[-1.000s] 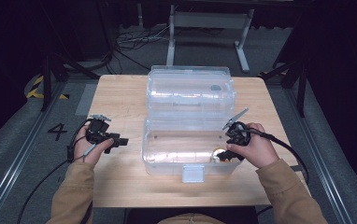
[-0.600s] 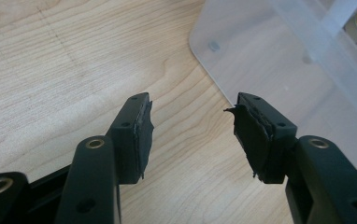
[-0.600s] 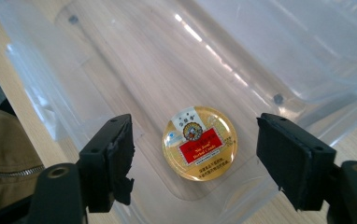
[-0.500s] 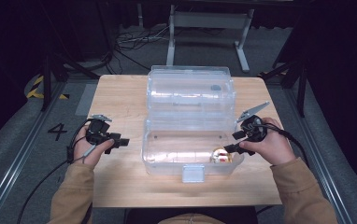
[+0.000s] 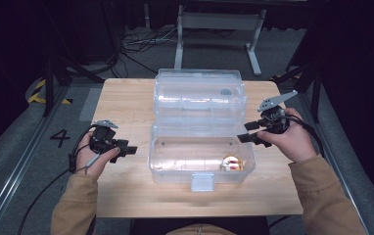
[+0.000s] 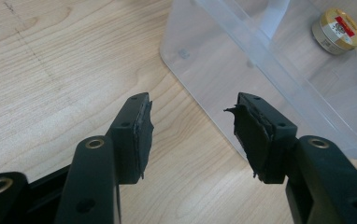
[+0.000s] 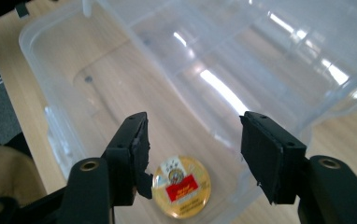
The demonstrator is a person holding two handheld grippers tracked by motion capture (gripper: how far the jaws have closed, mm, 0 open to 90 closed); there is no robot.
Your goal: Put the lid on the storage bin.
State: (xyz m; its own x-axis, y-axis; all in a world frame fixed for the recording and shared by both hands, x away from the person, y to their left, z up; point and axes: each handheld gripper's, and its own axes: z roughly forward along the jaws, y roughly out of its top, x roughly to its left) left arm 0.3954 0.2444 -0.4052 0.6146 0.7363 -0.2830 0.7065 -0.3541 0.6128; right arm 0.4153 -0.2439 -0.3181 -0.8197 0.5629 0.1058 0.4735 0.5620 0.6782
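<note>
The clear bin [image 5: 202, 156] stands mid-surface with its top open, so a way in from above is free; its lid [image 5: 199, 95] rises just behind and blocks the far side. Inside, a small round tin [image 5: 232, 163] lies near the right wall, the floor beside it bare. The surface [image 5: 126, 98] left of the bin lies open, and probably the right strip too.

The person wears tan sleeves [image 5: 75, 208]; each black gripper [image 5: 110, 144] has brass-ringed screw holes, worn rubber pads [image 6: 144, 135] and a trailing black cable [image 5: 38, 200].
</note>
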